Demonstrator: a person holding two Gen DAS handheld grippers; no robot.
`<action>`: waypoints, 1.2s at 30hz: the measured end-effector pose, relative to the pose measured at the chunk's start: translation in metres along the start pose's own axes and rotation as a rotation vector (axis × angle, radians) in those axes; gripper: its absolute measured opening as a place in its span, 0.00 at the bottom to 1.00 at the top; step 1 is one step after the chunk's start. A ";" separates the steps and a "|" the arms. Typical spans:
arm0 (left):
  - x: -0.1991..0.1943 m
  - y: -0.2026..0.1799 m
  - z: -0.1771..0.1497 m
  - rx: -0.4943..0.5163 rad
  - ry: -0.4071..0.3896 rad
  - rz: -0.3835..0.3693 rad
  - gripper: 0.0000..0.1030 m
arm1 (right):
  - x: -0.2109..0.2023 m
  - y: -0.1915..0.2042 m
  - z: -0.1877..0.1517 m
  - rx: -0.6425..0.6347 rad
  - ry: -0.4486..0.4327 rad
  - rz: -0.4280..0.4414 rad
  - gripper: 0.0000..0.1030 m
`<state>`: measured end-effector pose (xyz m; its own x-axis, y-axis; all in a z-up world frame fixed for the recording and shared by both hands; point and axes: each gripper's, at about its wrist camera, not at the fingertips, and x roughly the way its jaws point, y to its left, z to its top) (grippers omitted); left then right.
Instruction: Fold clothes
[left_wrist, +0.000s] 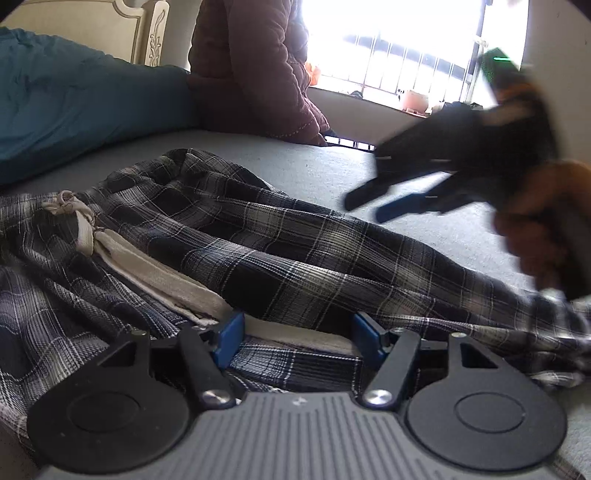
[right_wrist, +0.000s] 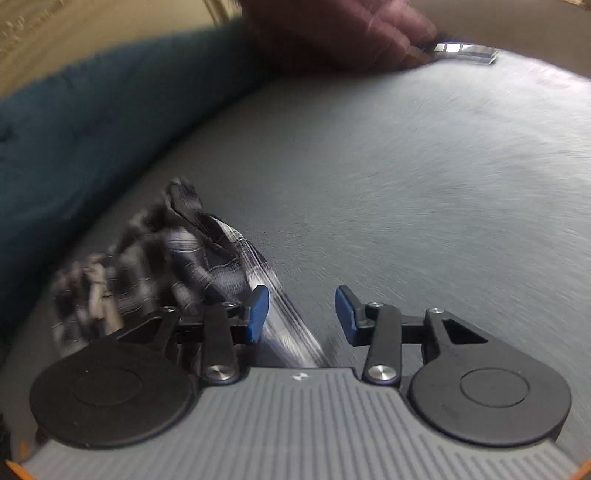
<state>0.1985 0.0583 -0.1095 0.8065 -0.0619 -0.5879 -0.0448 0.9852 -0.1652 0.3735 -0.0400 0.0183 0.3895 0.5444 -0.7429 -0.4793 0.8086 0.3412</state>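
the plaid pajama pants (left_wrist: 280, 243) lie crumpled across the grey bed sheet (left_wrist: 325, 170), waistband toward my left side, with the cream drawstring (left_wrist: 79, 221) knotted and trailing over the dark check fabric. a pale inner band of the waist runs down toward my left gripper (left_wrist: 299, 334), which sits low against the cloth with its blue pads spread wide; folds of the fabric lie between the fingers, but the pads are not pressed together on anything.

in the left wrist view my right gripper (left_wrist: 384, 201) hangs above the sheet just past the far edge of the pants, blurred, its two dark fingers a little apart, and my right hand (left_wrist: 535, 229) is wrapped around its handle. from the right wrist view the right gripper (right_wrist: 302, 314) is open with a wide gap between its blue pads. a blurred strip of the plaid pants (right_wrist: 192, 251) lies beside and under its left finger (right_wrist: 258, 314); i cannot tell whether that finger touches it.

beyond the pants a teal duvet (left_wrist: 74, 99) is bunched along the head of the bed, in front of a cream carved headboard (left_wrist: 147, 33). a person in a maroon quilted jacket (left_wrist: 251, 66) sits at the far edge of the bed, before a bright barred window (left_wrist: 406, 48).
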 end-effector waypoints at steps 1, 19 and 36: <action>0.000 0.000 0.000 -0.002 -0.001 -0.002 0.64 | 0.009 0.004 0.005 -0.011 0.014 0.012 0.38; -0.005 0.004 -0.002 -0.045 -0.017 -0.040 0.64 | 0.036 0.085 0.035 -0.369 0.034 -0.175 0.04; -0.012 0.006 -0.007 -0.078 -0.033 -0.071 0.64 | 0.062 0.100 0.059 -0.364 -0.053 -0.411 0.26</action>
<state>0.1841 0.0634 -0.1086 0.8282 -0.1243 -0.5465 -0.0319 0.9630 -0.2674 0.3957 0.0877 0.0404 0.6365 0.2181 -0.7398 -0.5164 0.8330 -0.1987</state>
